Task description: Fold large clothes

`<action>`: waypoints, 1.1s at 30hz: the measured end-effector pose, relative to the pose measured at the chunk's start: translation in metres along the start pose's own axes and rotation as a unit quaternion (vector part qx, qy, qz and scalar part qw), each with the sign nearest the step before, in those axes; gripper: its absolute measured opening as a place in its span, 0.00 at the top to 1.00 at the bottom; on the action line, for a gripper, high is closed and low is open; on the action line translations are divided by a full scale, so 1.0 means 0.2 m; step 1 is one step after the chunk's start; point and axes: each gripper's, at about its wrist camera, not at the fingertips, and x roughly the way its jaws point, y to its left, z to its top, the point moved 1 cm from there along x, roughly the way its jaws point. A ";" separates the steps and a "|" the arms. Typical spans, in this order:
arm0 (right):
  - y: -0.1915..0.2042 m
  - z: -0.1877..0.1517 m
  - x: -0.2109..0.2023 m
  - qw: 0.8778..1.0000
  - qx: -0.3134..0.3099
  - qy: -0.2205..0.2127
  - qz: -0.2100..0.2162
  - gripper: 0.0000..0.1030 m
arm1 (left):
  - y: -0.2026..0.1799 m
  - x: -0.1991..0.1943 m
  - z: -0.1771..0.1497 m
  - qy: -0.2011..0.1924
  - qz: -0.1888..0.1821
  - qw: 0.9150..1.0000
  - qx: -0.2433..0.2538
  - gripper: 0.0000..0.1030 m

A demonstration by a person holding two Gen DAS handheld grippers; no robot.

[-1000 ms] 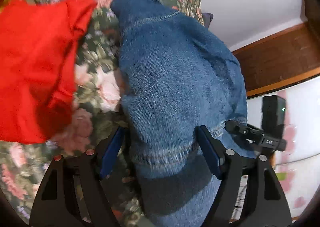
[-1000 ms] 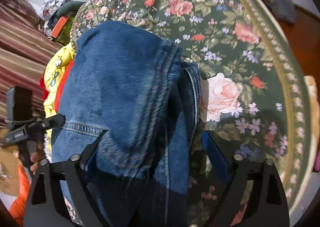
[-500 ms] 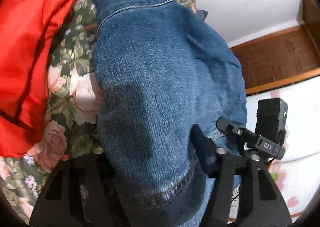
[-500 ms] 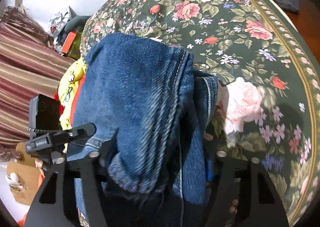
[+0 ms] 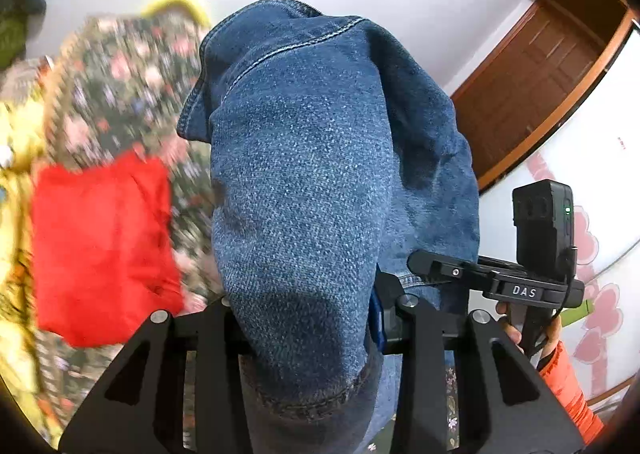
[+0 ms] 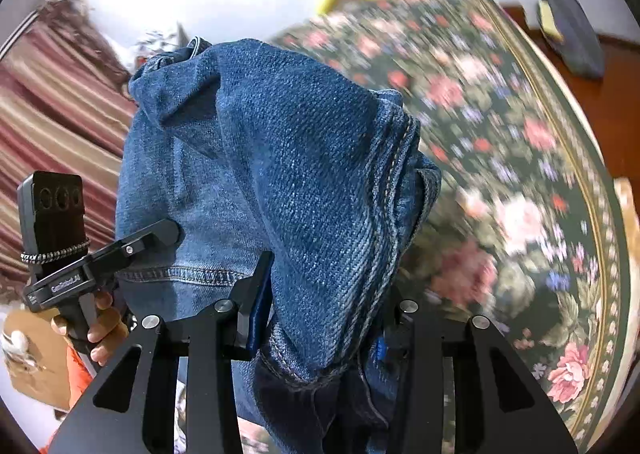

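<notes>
2 fisheye wrist views, both pressed close against my blue jeans [image 5: 304, 182].
Each looks forward along its fingers; both share the jeans [image 6: 288, 182] and floral cloth [image 6: 520, 158].

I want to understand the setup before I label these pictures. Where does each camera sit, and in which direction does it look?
Left wrist view: sits on the left gripper, looking forward along its fingers at the jeans it clamps; the right gripper and hand show at right.
Right wrist view: sits on the right gripper, looking along its fingers at the jeans; the left gripper and hand show at left.
Shared: the jeans and the floral cloth behind.
</notes>
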 end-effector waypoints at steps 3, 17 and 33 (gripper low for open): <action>0.16 0.06 -0.02 1.000 -0.020 -0.023 0.008 0.64 | 0.07 -0.21 0.05 -0.028 0.007 1.000 0.002 0.63; 0.45 0.19 0.49 0.998 -0.042 -0.010 0.039 0.64 | 0.69 -0.44 0.11 -0.043 0.052 0.996 -0.053 0.63; 0.07 0.23 1.32 0.995 0.008 0.094 0.008 0.64 | 1.57 0.16 -0.07 0.024 0.052 0.983 -0.177 0.44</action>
